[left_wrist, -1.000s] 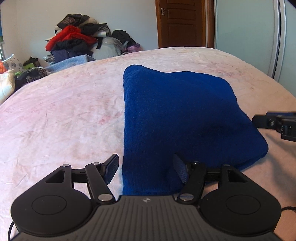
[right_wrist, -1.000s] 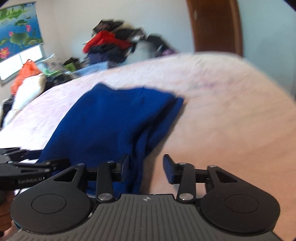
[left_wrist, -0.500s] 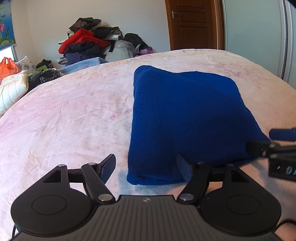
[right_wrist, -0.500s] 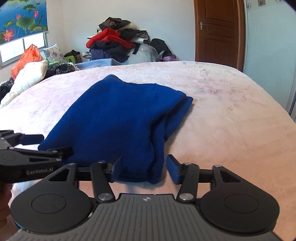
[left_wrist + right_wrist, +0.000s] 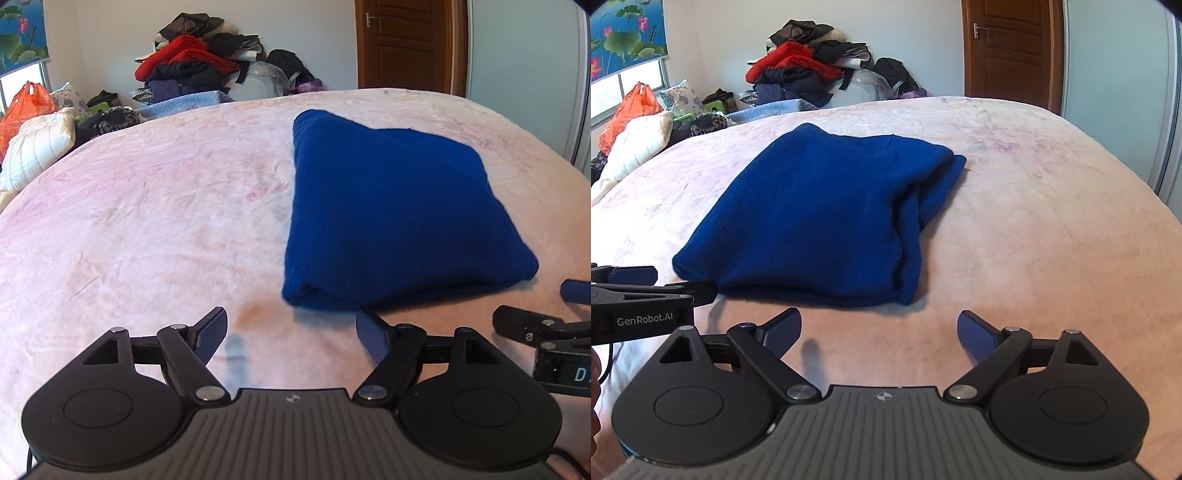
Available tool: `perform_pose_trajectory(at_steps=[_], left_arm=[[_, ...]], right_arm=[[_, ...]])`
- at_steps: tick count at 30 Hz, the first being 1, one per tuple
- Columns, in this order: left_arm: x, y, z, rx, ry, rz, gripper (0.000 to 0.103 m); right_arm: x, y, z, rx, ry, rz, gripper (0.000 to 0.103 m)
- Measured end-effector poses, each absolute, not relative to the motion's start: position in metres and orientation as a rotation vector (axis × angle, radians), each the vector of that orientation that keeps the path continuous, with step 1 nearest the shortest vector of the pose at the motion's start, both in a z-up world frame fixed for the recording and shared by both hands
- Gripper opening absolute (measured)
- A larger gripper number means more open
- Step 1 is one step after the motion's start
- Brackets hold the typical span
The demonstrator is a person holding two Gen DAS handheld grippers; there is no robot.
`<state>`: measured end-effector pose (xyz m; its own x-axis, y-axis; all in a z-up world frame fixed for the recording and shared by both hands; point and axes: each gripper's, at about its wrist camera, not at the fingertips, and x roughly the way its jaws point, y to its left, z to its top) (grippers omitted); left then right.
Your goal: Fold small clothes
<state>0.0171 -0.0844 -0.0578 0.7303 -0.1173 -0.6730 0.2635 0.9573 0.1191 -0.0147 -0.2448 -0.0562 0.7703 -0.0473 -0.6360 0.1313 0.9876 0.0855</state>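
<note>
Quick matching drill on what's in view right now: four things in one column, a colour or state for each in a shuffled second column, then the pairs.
Things:
1. folded fleece garment
2. plastic bag by the window
3. wooden door
4. right gripper

Colour or state:
A. orange
B. fingers opening, nothing between them
C. brown, closed
D. deep blue, lying on the pink bedspread

Pairs: 1-D, 2-A, 3-C, 4-B

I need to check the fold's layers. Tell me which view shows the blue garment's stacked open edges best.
The right wrist view: the blue garment shows its stacked layered edges along its right side. The left wrist view shows the same garment only as a smooth top and rounded near fold.
</note>
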Motion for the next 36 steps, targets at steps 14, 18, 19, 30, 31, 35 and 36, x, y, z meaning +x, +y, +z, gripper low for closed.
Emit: perform_pose_trajectory(at_steps=[14,18,19,30,31,35,36], left_arm=[[0.007,-0.063,-0.073,0.18,0.679,-0.159,0.1],[0.005,-0.061,-0.075,0.166,0.66,-0.162,0.101],[0.005,-0.06,-0.076,0.162,0.66,-0.163,0.101],[0.01,-0.053,-0.077,0.114,0.68,-0.174,0.103],[0.01,-0.053,-0.077,0.115,0.68,-0.174,0.103],[0.01,-0.053,-0.078,0.116,0.679,-0.174,0.103],[0.01,-0.053,-0.078,0.116,0.679,-0.174,0.103]], right_arm=[[-0.016,-0.223,-0.071,0.024,0.678,-0.132,0.103],[-0.015,-0.226,-0.074,0.031,0.665,-0.128,0.103],[-0.015,-0.227,-0.074,0.032,0.664,-0.127,0.103],[-0.016,-0.227,-0.074,0.027,0.664,-0.128,0.103],[-0.016,-0.227,-0.074,0.027,0.664,-0.127,0.103],[-0.016,-0.227,-0.074,0.027,0.664,-0.128,0.103],[-0.016,-0.227,-0.074,0.027,0.664,-0.127,0.103]])
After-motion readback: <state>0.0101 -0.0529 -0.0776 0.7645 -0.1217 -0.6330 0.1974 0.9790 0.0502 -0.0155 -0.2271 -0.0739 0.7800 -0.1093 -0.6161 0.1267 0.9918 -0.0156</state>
